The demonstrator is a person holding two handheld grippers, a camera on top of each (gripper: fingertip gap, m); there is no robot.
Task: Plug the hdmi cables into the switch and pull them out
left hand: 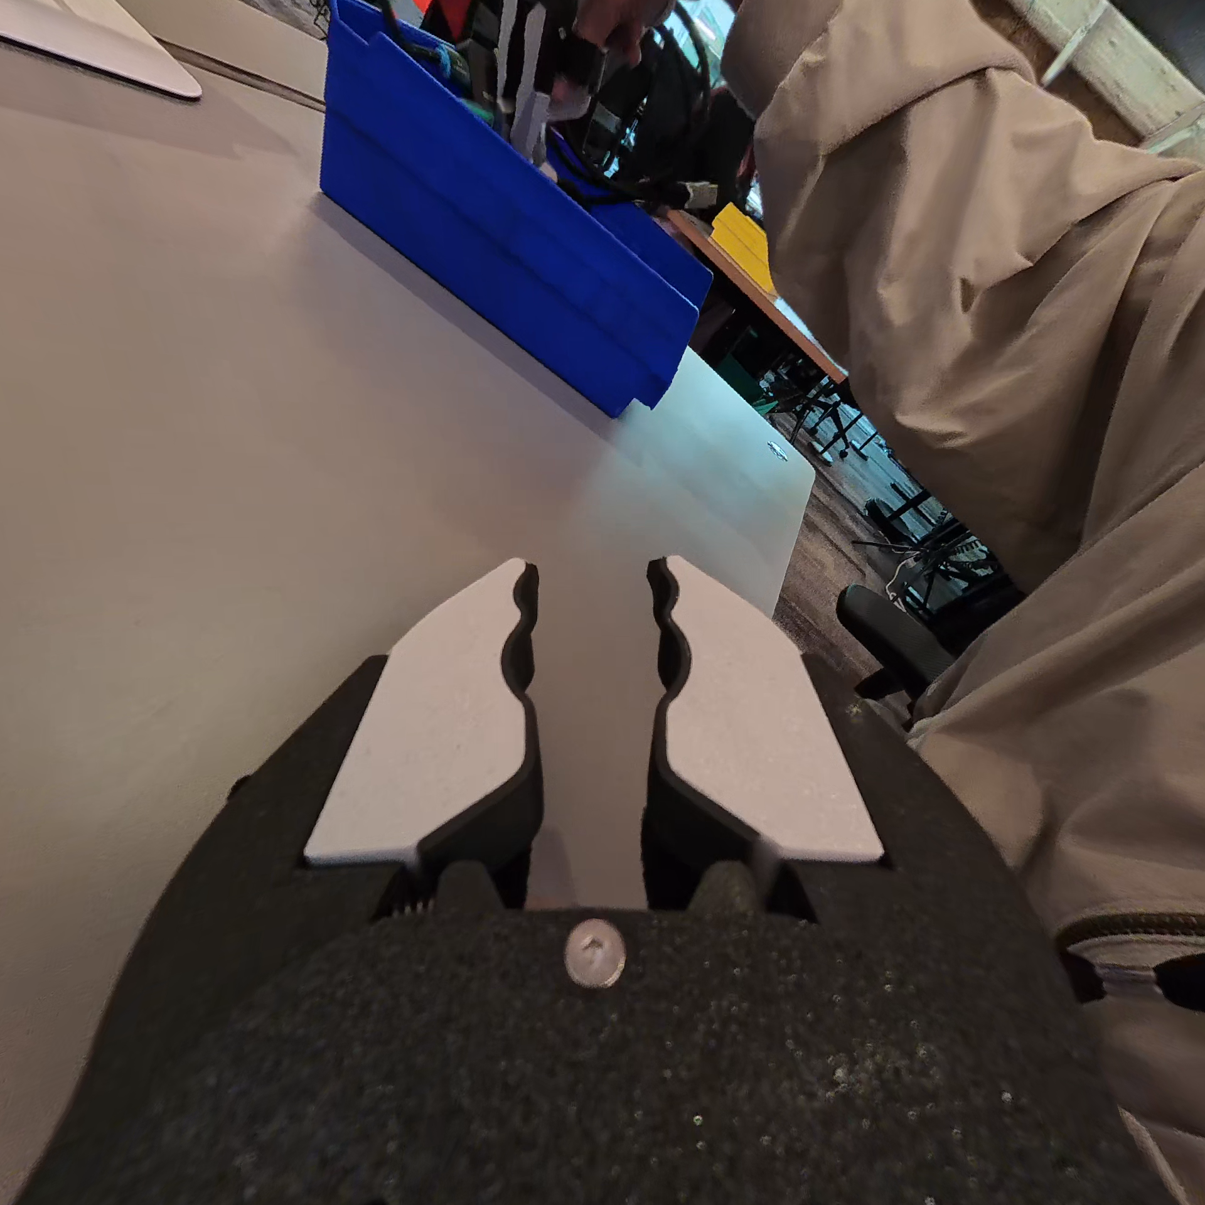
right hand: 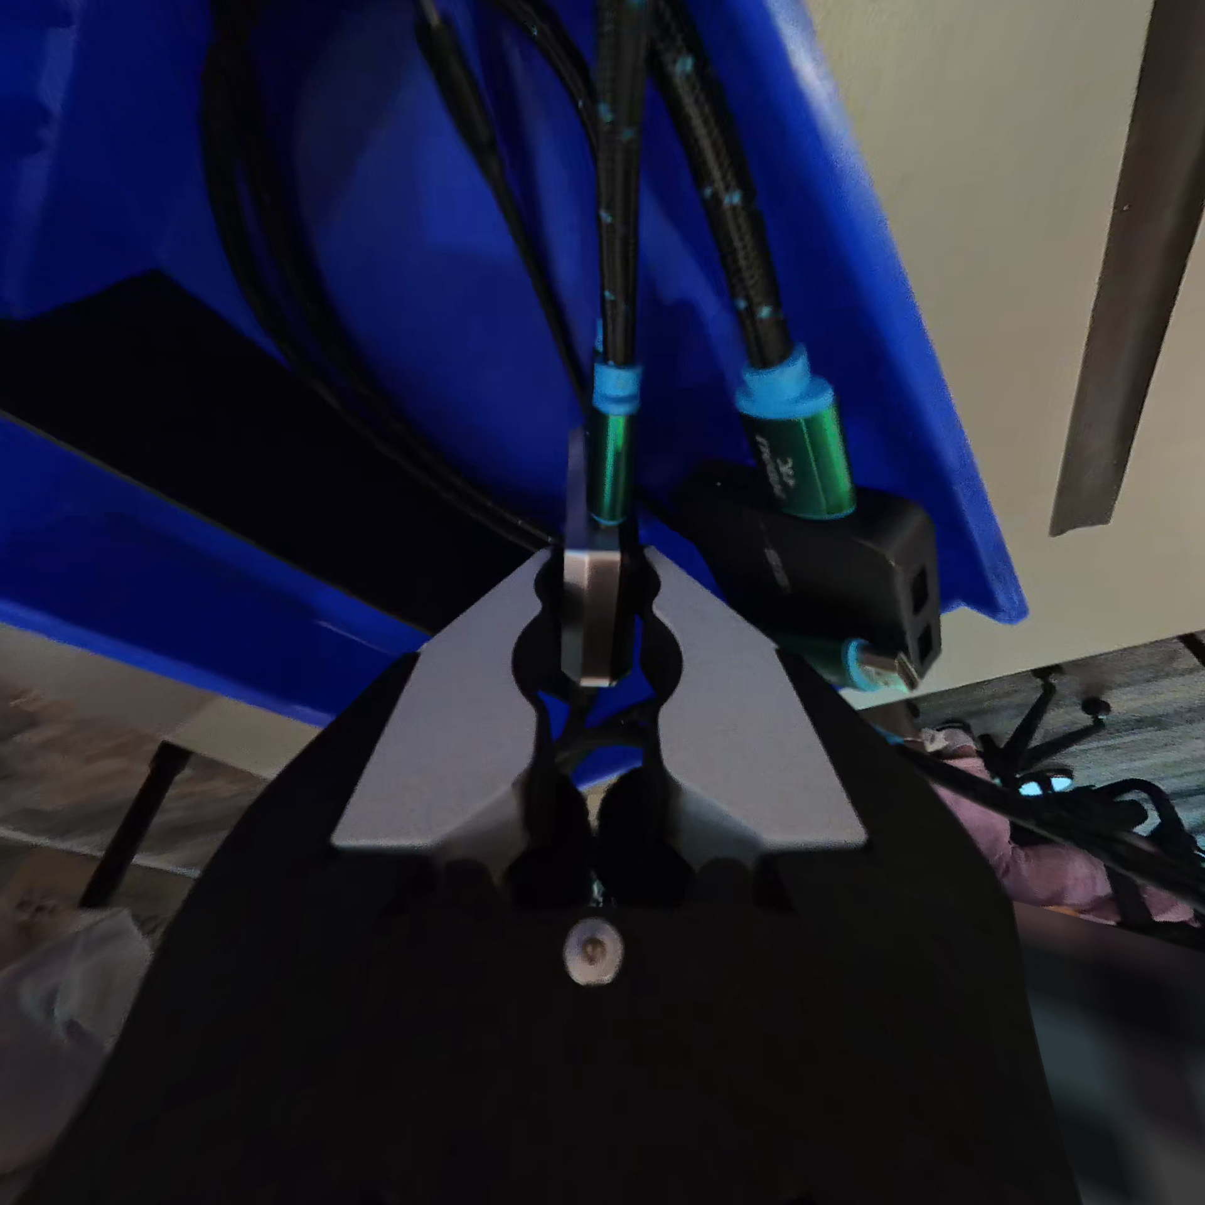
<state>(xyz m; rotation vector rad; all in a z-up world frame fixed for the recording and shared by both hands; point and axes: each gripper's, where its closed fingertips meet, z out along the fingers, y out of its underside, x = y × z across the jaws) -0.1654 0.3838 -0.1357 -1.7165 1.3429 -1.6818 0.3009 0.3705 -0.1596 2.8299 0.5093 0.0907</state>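
Note:
In the right wrist view my right gripper (right hand: 596, 574) is shut on a flat grey metal piece (right hand: 587, 606), seen edge-on inside the blue bin (right hand: 404, 339). A green HDMI plug (right hand: 609, 469) on a braided black cable runs into the top of that piece. Beside it on the right lies a black switch box (right hand: 867, 574) with a second green plug (right hand: 799, 456) seated in it. A third green plug (right hand: 874, 671) lies below the box. In the left wrist view my left gripper (left hand: 593, 574) is open and empty, low over the pale table (left hand: 195, 456).
The blue bin (left hand: 495, 248) stands on the table ahead of the left gripper, with cables in it. A person in a beige jacket (left hand: 978, 326) fills the right side. The table's corner (left hand: 789, 495) lies just ahead on the right. A white flat object (left hand: 98, 45) lies far left. About 45 cm separates my left fingertips from my right.

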